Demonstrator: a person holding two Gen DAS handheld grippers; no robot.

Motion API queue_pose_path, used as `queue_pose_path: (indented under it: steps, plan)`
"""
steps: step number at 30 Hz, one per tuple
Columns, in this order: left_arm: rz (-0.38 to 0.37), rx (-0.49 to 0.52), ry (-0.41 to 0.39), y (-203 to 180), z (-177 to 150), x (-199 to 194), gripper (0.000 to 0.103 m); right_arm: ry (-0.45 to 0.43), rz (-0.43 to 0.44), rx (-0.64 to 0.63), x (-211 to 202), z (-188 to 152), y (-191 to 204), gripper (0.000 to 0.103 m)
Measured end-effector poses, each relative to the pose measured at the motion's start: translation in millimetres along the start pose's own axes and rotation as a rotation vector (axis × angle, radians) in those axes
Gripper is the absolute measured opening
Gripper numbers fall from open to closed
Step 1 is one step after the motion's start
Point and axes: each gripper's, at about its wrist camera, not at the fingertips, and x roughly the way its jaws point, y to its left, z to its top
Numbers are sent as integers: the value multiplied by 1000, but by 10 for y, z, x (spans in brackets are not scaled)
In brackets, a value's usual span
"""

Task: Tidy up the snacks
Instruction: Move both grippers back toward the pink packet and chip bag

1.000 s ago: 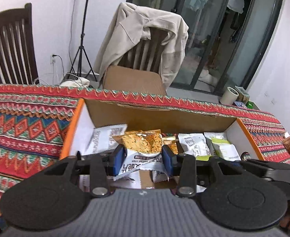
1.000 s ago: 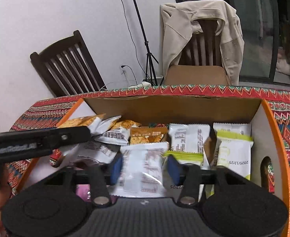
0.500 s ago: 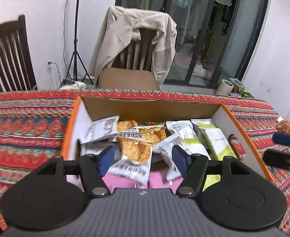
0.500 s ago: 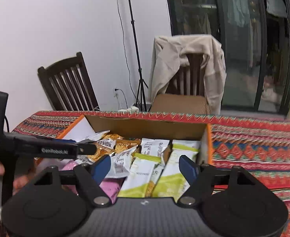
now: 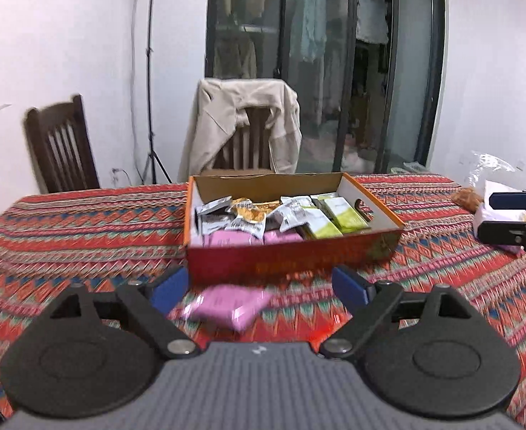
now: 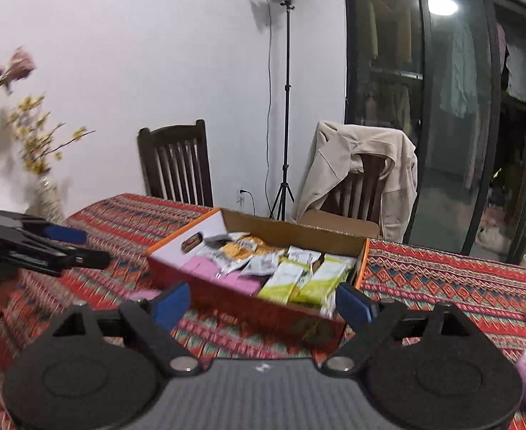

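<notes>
The orange cardboard box [image 5: 291, 258] stands on the patterned tablecloth with several snack packets inside: green ones [image 5: 345, 215] at the right, orange-and-white ones [image 5: 250, 213] in the middle, pink ones [image 5: 234, 240] at the front. A loose pink packet [image 5: 227, 302] lies on the cloth just before the box. My left gripper [image 5: 259, 288] hovers over it with jaws opening wide, pads touching nothing. My right gripper [image 6: 263, 302] faces the box's [image 6: 248, 304] near right corner, its jaws opening too, with nothing between them. Each gripper shows in the other's view: right gripper [image 5: 506, 216], left gripper [image 6: 80, 245].
Two dark wooden chairs [image 6: 177, 165] stand behind the table, one draped with a beige jacket [image 5: 241, 122]. A light stand [image 6: 286, 107] is by the wall and a vase of flowers [image 6: 48, 193] at the table's left. A pink-white pack [image 5: 495, 215] and a plastic bag [image 5: 488, 168] lie at the right.
Both grippers let go of the packets they held over the box, opened wide and drew back and up; the box now looks smaller and farther off in both views.
</notes>
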Motion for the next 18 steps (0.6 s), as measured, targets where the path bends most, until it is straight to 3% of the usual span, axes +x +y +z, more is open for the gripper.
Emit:
queue_pose_path:
  steps: [5, 9, 12, 18]
  plan:
    - [58, -30, -24, -149, -562, -503, 92, -6, -18, -21, -406, -400, 216, 94]
    - [59, -105, -13, -193, -895, -831, 93, 17, -21, 0, -640, -718, 388, 95]
    - [69, -146, 7, -199, -1062, -991, 94, 36, -18, 45, -780, -964, 462, 95]
    - [126, -122, 31, -215, -1291, -1184, 94, 93, -14, 124, -947, -1414, 550, 95]
